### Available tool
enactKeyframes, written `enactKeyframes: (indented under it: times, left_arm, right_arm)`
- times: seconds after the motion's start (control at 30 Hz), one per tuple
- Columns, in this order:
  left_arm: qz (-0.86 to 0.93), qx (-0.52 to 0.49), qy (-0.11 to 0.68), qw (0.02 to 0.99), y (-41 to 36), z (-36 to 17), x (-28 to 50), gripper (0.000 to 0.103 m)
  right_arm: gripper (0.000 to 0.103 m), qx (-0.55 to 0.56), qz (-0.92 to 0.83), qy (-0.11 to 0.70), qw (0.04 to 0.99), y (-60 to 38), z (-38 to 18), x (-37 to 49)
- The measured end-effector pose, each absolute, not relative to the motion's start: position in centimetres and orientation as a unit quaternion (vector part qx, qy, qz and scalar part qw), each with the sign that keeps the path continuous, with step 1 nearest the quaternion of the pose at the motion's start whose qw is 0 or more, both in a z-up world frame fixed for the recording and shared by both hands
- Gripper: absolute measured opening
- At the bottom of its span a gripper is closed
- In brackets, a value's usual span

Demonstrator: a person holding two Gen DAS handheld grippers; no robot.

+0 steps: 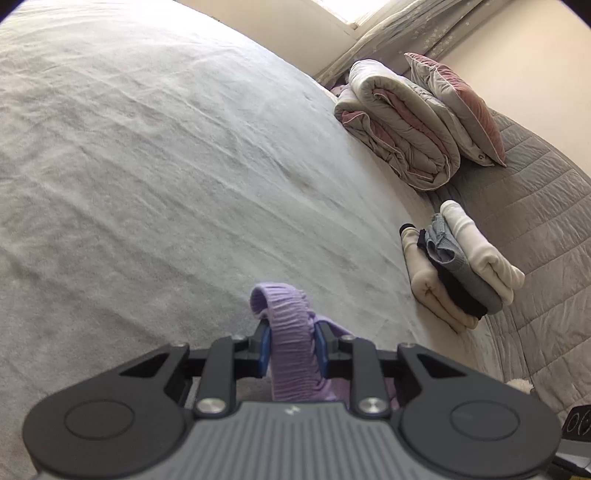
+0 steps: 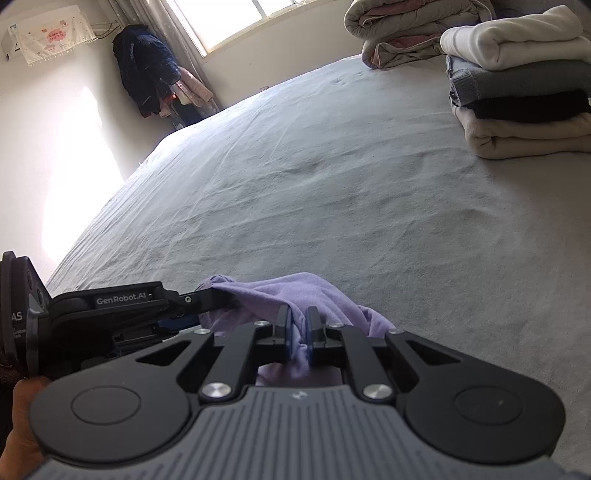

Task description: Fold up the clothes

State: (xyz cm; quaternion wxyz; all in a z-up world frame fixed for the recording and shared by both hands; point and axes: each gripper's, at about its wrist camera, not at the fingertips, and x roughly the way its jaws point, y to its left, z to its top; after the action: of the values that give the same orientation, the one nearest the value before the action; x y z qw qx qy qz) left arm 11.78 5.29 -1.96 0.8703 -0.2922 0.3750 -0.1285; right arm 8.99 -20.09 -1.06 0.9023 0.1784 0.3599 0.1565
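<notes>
Both tongs pinch the lilac garment low over the bed sheet (image 2: 332, 192): left tongs (image 1: 291, 347) on its ribbed band (image 1: 291, 332), right tongs (image 2: 299, 332) on a bunched fold of the lilac garment (image 2: 295, 291). Best lift together, spread apart evenly. Both tongs angle downward, close together.

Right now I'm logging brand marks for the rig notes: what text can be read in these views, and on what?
"GenRobot.AI": white letters on the black left gripper, seen from the right wrist.
"AS": partial letters on its black body, cut off.
White wall banner with pink print: too blurred to read.
Small print under "AS": unreadable.
</notes>
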Motion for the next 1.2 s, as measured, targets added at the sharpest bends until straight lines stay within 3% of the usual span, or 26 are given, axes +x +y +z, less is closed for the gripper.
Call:
enactKeyframes:
  times: [0.3,0.93,1.1,1.2]
  left_arm:
    - [-0.08,-0.292,0.306,0.903,10.2,2.2,9.0,0.023]
    - [0.016,-0.281,0.237,0.93,19.0,4.7,4.7,0.023]
    - [0.034,-0.275,0.224,0.934,20.9,4.9,3.6,0.023]
    - [0.027,-0.277,0.219,0.935,21.7,5.1,2.9,0.023]
  right_arm:
    - [0.01,0.189,0.112,0.309,0.925,-21.5,0.7,7.7]
    - [0.009,0.184,0.056,0.276,0.942,-23.4,1.8,7.0]
    - [0.001,0.187,0.049,0.254,0.948,-23.7,2.4,6.7]
    - [0.001,0.17,0.048,0.23,0.957,-23.7,3.3,6.1]
